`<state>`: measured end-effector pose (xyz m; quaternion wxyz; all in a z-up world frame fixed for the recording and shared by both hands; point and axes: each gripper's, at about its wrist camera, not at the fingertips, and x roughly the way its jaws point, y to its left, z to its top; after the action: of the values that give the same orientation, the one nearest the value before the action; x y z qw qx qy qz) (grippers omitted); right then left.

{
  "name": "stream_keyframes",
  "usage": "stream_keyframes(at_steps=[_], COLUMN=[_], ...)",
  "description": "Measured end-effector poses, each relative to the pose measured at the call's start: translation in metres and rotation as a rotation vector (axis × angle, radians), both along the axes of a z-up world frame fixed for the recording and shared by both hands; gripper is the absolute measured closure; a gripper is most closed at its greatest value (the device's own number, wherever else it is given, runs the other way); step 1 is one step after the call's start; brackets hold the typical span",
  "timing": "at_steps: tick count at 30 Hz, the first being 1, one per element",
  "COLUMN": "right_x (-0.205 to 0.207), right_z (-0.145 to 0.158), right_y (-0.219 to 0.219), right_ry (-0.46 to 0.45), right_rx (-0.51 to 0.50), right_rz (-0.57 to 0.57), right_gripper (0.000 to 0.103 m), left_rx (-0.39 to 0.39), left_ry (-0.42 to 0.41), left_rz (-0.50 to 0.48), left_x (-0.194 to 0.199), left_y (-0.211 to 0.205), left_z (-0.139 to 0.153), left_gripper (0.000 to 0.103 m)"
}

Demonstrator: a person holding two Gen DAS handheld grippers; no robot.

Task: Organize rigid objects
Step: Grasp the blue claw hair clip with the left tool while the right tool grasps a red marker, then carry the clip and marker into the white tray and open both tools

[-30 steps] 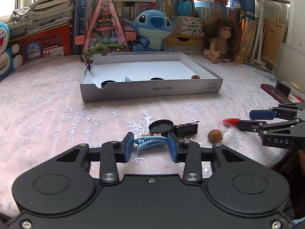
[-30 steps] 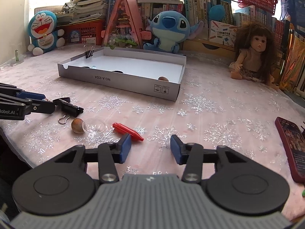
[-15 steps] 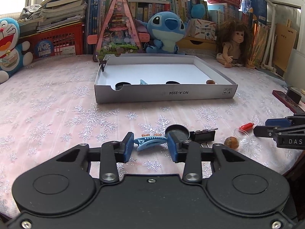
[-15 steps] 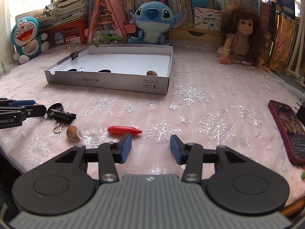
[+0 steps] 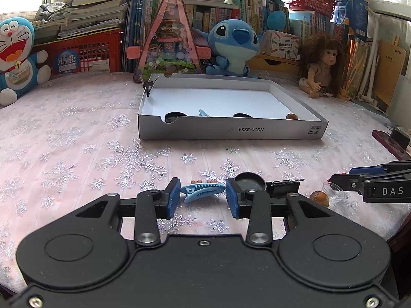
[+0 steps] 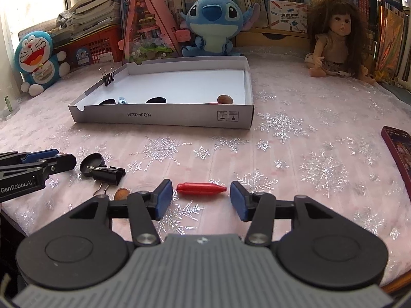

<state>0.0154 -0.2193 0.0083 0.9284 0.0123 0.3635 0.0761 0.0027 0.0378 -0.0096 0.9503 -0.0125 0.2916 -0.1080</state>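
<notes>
My left gripper (image 5: 201, 196) is shut on a blue shark-shaped hair clip (image 5: 203, 190), low over the pink snowflake tablecloth. Beside it lie a black round lid (image 5: 249, 181), a black binder clip (image 5: 285, 188), a brown nut (image 5: 319, 197) and a clear cap (image 5: 331, 187). My right gripper (image 6: 200, 201) is opening its jaws; a red crayon-like piece (image 6: 201, 188) lies on the cloth between its fingers, untouched by the pads. A white cardboard box (image 5: 231, 129) farther back holds a nut (image 5: 292, 116), a blue clip and dark round pieces.
A binder clip (image 6: 109, 77) is clamped on the box's left rim. A dark red phone (image 6: 400, 151) lies at the right table edge. Plush toys, a doll (image 6: 334, 38), books and red crates line the back. The left gripper (image 6: 66, 157) reaches in beside the lid (image 6: 91, 163).
My right gripper's jaws have spread wider, and it has swung so the red piece now lies between its fingers. The left gripper has turned a little, the hair clip staying between its pads.
</notes>
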Motion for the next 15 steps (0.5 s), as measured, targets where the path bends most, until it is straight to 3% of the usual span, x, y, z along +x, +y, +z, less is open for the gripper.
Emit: stream_keyframes(at_steps=[15], right_x=[0.0043], right_z=[-0.0020], right_y=[0.0052], right_ry=[-0.001], right_rx=[-0.014], right_rz=[-0.030], right_gripper=[0.038], left_rx=[-0.005], left_ry=[-0.007], left_rz=[-0.002], left_x=[0.0008], left_y=[-0.0056], left_z=[0.0002], left_gripper=[0.067])
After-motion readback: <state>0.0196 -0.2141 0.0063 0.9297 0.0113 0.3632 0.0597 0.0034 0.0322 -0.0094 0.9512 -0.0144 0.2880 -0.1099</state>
